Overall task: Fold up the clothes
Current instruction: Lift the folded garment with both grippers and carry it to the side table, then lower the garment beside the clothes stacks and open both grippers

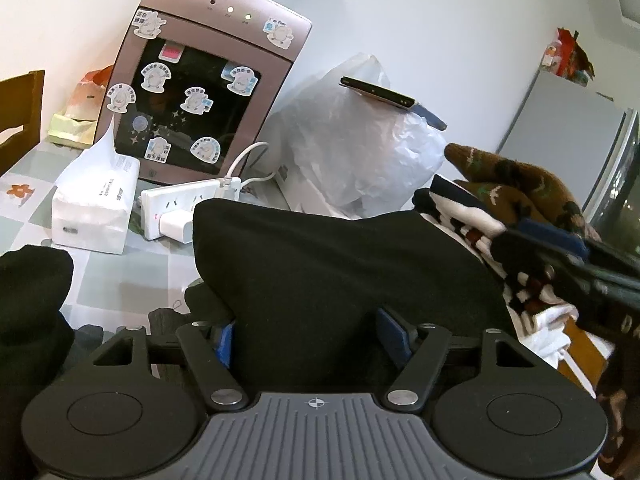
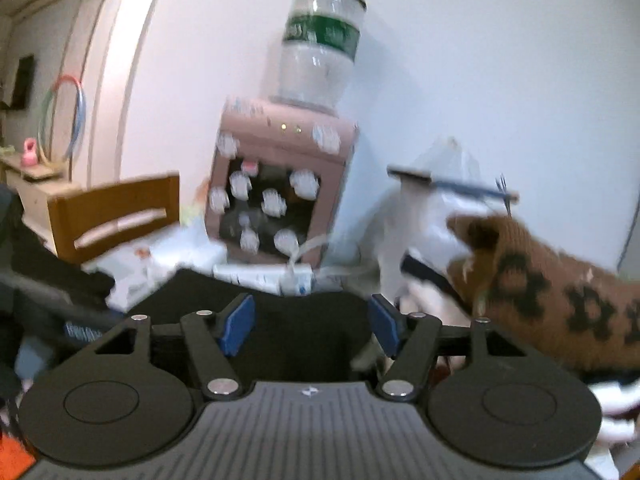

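Left hand-held gripper point(image 1: 308, 338): jaws spread wide, with one black garment point(image 1: 344, 264) bulging up between the two blue pads point(image 1: 390, 334). The cloth fills the gap and rises ahead of the fingers; whether either pad presses on it cannot be told. A further dark mass of fabric lies at the lower left of that view; it cannot be told whether it belongs to the same garment.

Right hand-held gripper point(image 2: 310, 330): jaws likewise spread, nothing clamped. The black garment point(image 2: 280, 320) lies directly ahead of and beneath its fingers, its far edge running across the view just beyond the pad tips. This view is motion-blurred.

One stack of folded clothes sits to the right of the black garment, toward the right edge of the surface point(image 1: 100, 276). One brown patterned knit point(image 1: 516, 188) lies on top; beneath it is one white garment with dark and red patterning point(image 1: 476, 224). The right gripper appears in the left wrist view against this stack.

Along the far edge of the surface stand:
- one pink water dispenser point(image 1: 200, 92), covered in stickers, two indicator lights lit, one upturned bottle point(image 2: 320, 48) on top
- one white tissue pack point(image 1: 94, 200), in front of the dispenser
- one white power strip point(image 1: 188, 208), with two plugs seated
- one white plastic bag point(image 1: 360, 140), with a flat dark item resting on top

One wooden chair back point(image 2: 120, 212) shows at the left edge of the surface
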Demonstrator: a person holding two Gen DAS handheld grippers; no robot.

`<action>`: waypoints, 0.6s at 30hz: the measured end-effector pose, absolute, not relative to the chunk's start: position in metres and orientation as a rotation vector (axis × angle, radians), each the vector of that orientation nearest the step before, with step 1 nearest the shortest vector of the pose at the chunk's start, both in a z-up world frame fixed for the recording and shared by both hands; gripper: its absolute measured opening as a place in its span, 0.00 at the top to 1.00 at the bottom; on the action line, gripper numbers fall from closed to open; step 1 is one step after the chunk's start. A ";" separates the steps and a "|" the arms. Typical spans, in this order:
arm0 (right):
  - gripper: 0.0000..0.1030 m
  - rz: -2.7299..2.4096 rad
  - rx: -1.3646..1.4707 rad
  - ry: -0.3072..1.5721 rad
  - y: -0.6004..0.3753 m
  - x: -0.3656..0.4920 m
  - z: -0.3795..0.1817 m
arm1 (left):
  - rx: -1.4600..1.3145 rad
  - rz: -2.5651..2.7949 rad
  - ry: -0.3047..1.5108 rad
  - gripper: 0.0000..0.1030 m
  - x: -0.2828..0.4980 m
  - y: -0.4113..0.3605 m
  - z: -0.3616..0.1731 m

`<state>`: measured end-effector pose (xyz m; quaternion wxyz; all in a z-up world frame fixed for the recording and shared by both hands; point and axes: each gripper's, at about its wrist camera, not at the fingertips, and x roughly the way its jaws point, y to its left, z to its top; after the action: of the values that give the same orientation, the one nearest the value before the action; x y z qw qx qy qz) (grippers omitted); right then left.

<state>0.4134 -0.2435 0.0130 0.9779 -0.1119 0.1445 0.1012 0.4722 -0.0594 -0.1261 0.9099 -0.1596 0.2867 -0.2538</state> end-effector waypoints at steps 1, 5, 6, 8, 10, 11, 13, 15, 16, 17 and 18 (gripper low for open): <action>0.38 0.222 -0.211 0.292 -0.242 0.418 0.015 | -0.329 -0.520 0.589 0.31 0.471 -0.059 -0.125; 0.61 0.235 -0.097 0.348 -0.248 0.443 -0.003 | -0.359 -0.502 0.571 0.31 0.462 -0.054 -0.116; 0.61 0.222 -0.076 0.362 -0.251 0.447 -0.009 | -0.376 -0.495 0.556 0.31 0.458 -0.052 -0.112; 0.61 0.196 -0.034 0.389 -0.255 0.455 -0.022 | -0.378 -0.491 0.520 0.32 0.450 -0.050 -0.105; 0.61 0.172 0.001 0.413 -0.259 0.463 -0.034 | -0.335 -0.498 0.491 0.37 0.446 -0.054 -0.099; 0.61 0.162 0.001 0.419 -0.259 0.465 -0.039 | -0.308 -0.507 0.480 0.41 0.444 -0.057 -0.096; 0.61 0.144 0.001 0.429 -0.261 0.470 -0.049 | -0.271 -0.520 0.483 0.46 0.445 -0.063 -0.095; 0.60 0.138 -0.003 0.433 -0.261 0.472 -0.057 | -0.272 -0.518 0.527 0.48 0.452 -0.067 -0.098; 0.60 0.139 -0.005 0.433 -0.260 0.473 -0.059 | -0.260 -0.512 0.552 0.49 0.455 -0.069 -0.101; 0.60 0.139 -0.008 0.433 -0.260 0.473 -0.062 | -0.248 -0.505 0.578 0.51 0.459 -0.071 -0.105; 0.60 0.140 -0.011 0.433 -0.259 0.473 -0.065 | -0.229 -0.492 0.600 0.51 0.461 -0.072 -0.108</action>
<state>0.4733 -0.2592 -0.0648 0.9742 -0.0052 0.2148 0.0694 0.4610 -0.0716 -0.1083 0.9192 -0.1112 0.2921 -0.2394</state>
